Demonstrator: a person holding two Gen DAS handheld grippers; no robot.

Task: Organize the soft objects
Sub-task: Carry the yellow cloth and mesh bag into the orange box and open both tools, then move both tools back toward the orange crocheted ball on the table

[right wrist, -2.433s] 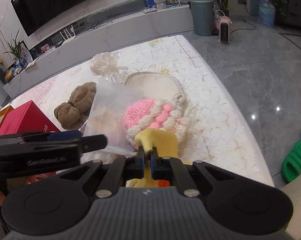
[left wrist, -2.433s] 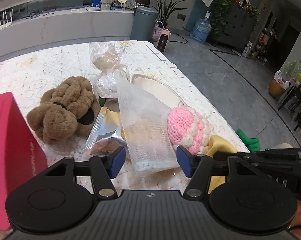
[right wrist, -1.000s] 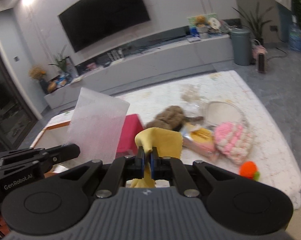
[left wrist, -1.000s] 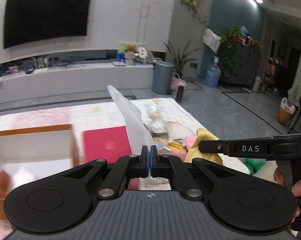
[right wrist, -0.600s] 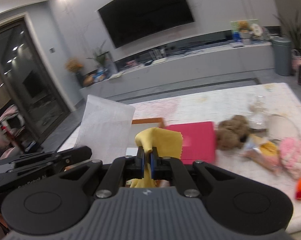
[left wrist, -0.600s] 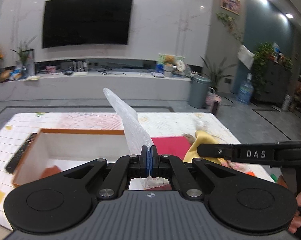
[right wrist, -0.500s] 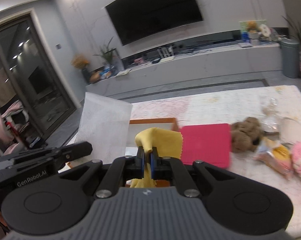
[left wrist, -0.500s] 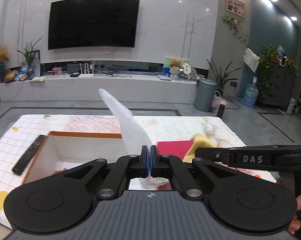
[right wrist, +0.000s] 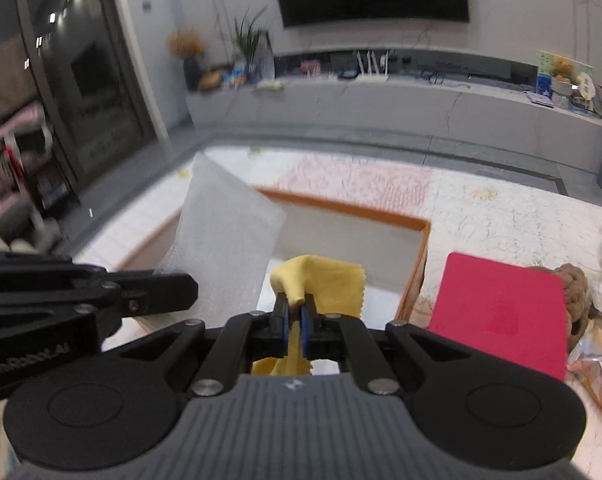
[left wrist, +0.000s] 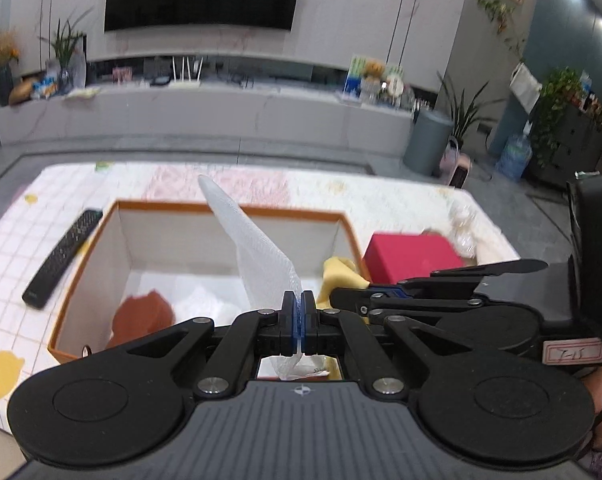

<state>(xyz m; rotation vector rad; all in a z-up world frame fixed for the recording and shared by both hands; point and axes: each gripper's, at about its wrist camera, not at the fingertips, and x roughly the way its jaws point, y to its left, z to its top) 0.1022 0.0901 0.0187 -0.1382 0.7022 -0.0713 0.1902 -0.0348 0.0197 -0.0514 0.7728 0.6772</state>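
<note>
The open box (left wrist: 101,248) sits on the surface (left wrist: 17,248) just ahead of both sets of jaws; inside lie an orange-brown item (left wrist: 143,316) and something white (left wrist: 205,304). The left gripper (left wrist: 299,320) has its jaws shut on a white foam sheet (left wrist: 257,256) that stands up over the box. The right gripper (right wrist: 295,320) has its jaws clamped on a yellow cloth (right wrist: 321,280), held above the box's right part. Only the left view shows the box's contents and a remote (left wrist: 63,252) left of the box. The right view alone shows a brown plush (right wrist: 577,292) past the red lid (right wrist: 501,312), right of its jaws.
</note>
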